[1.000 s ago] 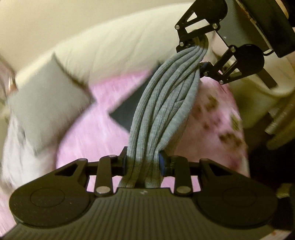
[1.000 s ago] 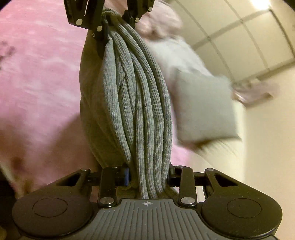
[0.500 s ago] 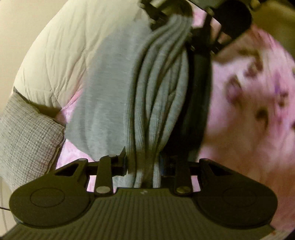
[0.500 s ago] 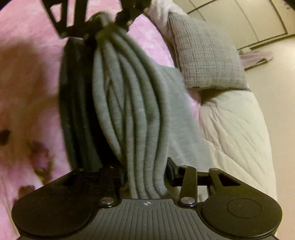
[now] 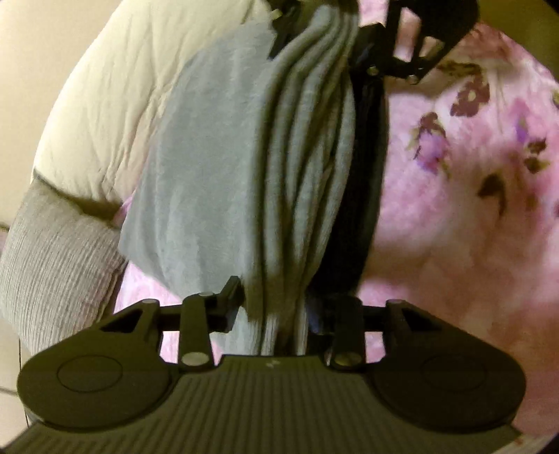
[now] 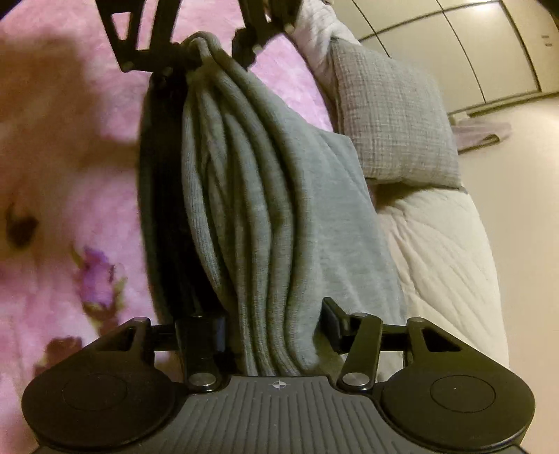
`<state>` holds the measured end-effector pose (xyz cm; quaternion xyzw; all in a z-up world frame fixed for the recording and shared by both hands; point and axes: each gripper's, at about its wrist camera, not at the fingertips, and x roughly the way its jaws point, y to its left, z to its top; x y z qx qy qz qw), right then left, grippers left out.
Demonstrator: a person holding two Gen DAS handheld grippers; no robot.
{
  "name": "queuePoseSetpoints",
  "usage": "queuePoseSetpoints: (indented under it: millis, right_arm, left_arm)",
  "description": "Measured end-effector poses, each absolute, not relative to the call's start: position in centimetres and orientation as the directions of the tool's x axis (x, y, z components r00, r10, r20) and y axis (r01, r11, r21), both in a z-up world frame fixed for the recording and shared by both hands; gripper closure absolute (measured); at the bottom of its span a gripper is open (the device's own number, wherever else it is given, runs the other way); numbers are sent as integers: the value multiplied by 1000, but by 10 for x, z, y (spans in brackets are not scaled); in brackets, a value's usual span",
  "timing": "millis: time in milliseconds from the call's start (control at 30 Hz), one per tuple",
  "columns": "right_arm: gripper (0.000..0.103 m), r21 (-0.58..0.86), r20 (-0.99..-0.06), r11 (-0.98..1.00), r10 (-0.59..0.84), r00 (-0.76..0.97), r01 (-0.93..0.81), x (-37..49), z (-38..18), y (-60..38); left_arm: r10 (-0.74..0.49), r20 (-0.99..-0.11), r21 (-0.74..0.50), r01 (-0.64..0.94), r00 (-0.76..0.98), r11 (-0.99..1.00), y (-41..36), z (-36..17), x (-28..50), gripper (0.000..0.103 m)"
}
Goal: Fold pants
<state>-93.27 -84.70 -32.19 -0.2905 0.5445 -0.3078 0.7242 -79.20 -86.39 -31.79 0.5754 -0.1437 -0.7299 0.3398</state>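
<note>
Grey ribbed pants (image 5: pixel 216 157) lie bunched in long folds on a pink flowered blanket (image 5: pixel 454 209), one flat panel spread toward the white quilt. The bundle runs from my left gripper (image 5: pixel 274 310) to my right gripper (image 5: pixel 328 31) at the top. The left jaws are opening, but the cloth still fills the gap and the pads touch it. In the right wrist view the pants (image 6: pixel 297 209) pass through my right gripper (image 6: pixel 274 324). Its jaws are opening and stand a little off the cloth. The left gripper (image 6: pixel 204 49) holds the far end.
A grey woven cushion (image 6: pixel 391 115) and a white quilt (image 6: pixel 436 244) lie beside the flat panel. A dark strip (image 5: pixel 360 174), shadow or dark cloth, runs along the bundle's other side. The pink blanket (image 6: pixel 70 157) stretches on beyond it. Wardrobe doors and pale floor show past the cushion.
Both grippers came down with the pants from mid-air onto the blanket. A flat panel has spread out beside the bunched folds. The right jaws have widened around the cloth.
</note>
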Motion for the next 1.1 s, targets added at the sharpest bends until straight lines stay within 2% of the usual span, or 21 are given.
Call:
queuePoseSetpoints:
  millis: [100, 200, 233, 267, 333, 400, 467, 533, 600, 700, 800, 900, 967, 1033, 1100]
  right_arm:
    - [52, -706, -651, 675, -738, 178, 214, -941, -300, -841]
    - [53, -605, -709, 711, -686, 163, 359, -951, -264, -833]
    - [61, -562, -724, 713, -669, 166, 420, -955, -252, -830]
    - [80, -518, -733, 703, -659, 172, 487, -955, -237, -830]
    - [91, -450, -726, 663, -662, 187, 598, -958, -211, -832]
    - [91, -391, -704, 617, -679, 211, 682, -955, -193, -851]
    - [91, -305, -729, 586, -651, 212, 751, -957, -195, -869]
    - [91, -194, -807, 565, -557, 197, 802, -960, -220, -892]
    - [91, -134, -842, 570, -497, 210, 811, -960, -243, -908]
    - [90, -167, -836, 613, -504, 218, 772, -957, -242, -904]
    - [90, -107, -854, 583, -469, 226, 805, -969, -241, -906]
    - [79, -69, -863, 545, -453, 224, 836, -966, -237, -908]
    - [42, -48, -860, 512, -458, 225, 858, -972, -221, -900]
    - [38, -12, -856, 479, -458, 239, 878, -974, -213, -890]
    - [38, 17, -864, 444, -445, 237, 896, -973, -202, -881]
  left_arm:
    - [-634, -771, 560, 412, -59, -719, -860, -304, -770, 65]
    - [-595, -802, 464, 581, -44, -669, -862, -278, -745, 66]
    - [-597, -801, 436, 634, -51, -639, -861, -267, -739, 66]
    - [-602, -796, 411, 677, -60, -611, -861, -257, -735, 66]
    - [-622, -778, 345, 762, -94, -548, -874, -240, -732, 67]
    - [-625, -767, 259, 820, -146, -510, -889, -232, -737, 67]
    - [-595, -784, 189, 846, -177, -499, -906, -239, -745, 67]
    - [-542, -825, 189, 826, -160, -531, -919, -266, -759, 67]
    - [-505, -851, 188, 815, -144, -549, -927, -289, -767, 67]
    - [-499, -857, 189, 822, -130, -538, -924, -285, -761, 67]
    - [-476, -874, 192, 830, -98, -523, -921, -280, -764, 67]
    - [-462, -883, 172, 861, -81, -479, -915, -258, -759, 68]
    - [-463, -883, 161, 882, -71, -443, -904, -244, -754, 68]
    - [-461, -885, 137, 910, -65, -391, -892, -228, -748, 67]
    - [-458, -887, 109, 933, -65, -343, -875, -211, -744, 62]
